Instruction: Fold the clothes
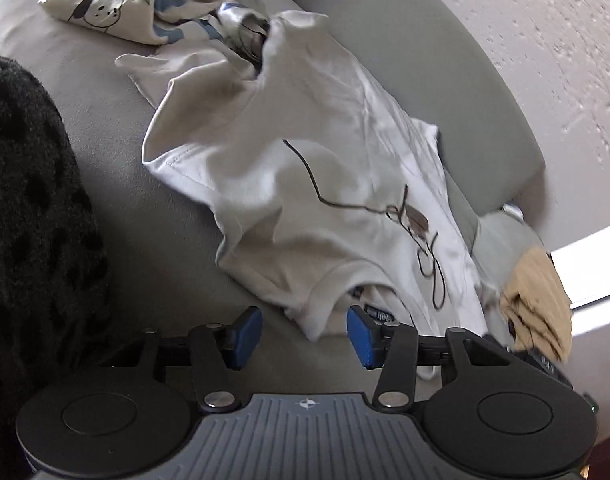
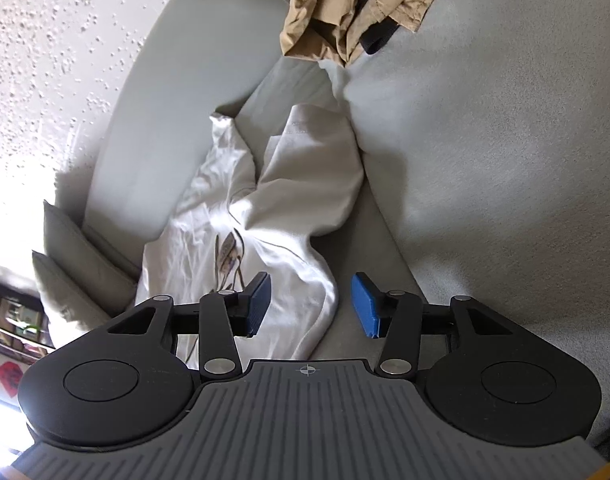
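A white T-shirt point(image 1: 305, 184) with a thin dark line drawing lies crumpled on the grey sofa seat point(image 1: 145, 216). My left gripper point(image 1: 305, 334) is open, its blue pads on either side of the shirt's near sleeve hem, with the collar label just beyond. In the right wrist view the same shirt point(image 2: 273, 216) lies bunched along the sofa back. My right gripper point(image 2: 311, 304) is open, with a fold of the shirt's edge between the pads, not pinched.
A printed cream garment pile point(image 1: 137, 4) lies at the far end of the sofa. A black fuzzy blanket point(image 1: 29, 220) is at left. A crumpled tan garment point(image 2: 353, 4) lies at the other end. Grey cushions point(image 2: 73, 256) and a textured wall point(image 1: 545, 40) border the sofa.
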Demonstrator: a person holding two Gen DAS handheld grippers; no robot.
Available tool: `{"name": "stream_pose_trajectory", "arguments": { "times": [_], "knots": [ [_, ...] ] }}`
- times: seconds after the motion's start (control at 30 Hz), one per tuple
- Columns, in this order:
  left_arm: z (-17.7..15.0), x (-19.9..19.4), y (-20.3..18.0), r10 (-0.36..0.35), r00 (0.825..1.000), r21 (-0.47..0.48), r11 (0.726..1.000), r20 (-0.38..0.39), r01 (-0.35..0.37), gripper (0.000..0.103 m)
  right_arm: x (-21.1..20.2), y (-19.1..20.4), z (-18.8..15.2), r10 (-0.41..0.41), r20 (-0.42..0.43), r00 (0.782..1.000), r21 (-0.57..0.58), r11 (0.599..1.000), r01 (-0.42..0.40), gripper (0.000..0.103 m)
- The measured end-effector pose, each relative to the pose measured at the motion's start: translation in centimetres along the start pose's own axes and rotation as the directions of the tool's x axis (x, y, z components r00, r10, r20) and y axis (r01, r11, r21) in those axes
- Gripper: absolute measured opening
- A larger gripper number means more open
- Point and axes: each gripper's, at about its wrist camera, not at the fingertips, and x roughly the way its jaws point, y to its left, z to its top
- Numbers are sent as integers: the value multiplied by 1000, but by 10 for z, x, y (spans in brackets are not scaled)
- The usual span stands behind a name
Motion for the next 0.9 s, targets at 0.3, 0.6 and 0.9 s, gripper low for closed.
{"name": "stream_pose_trajectory", "arguments": {
  "times": [0.3, 0.6, 0.9],
  "knots": [
    [9, 15, -7, 47, 998, -20, 999, 30, -46, 41, -14, -16, 5, -33, 41, 999, 43, 999, 32, 51],
    [10, 19, -6, 103, 994, 23, 994, 24, -103, 10, -4, -35, 24, 46, 64, 997, 164, 985, -56, 52],
    [7, 11, -9, 94, 996, 74, 993, 11, -94, 3, -23, -1, 17, -66, 139, 988, -146, 986, 86, 2]
  ]
}}
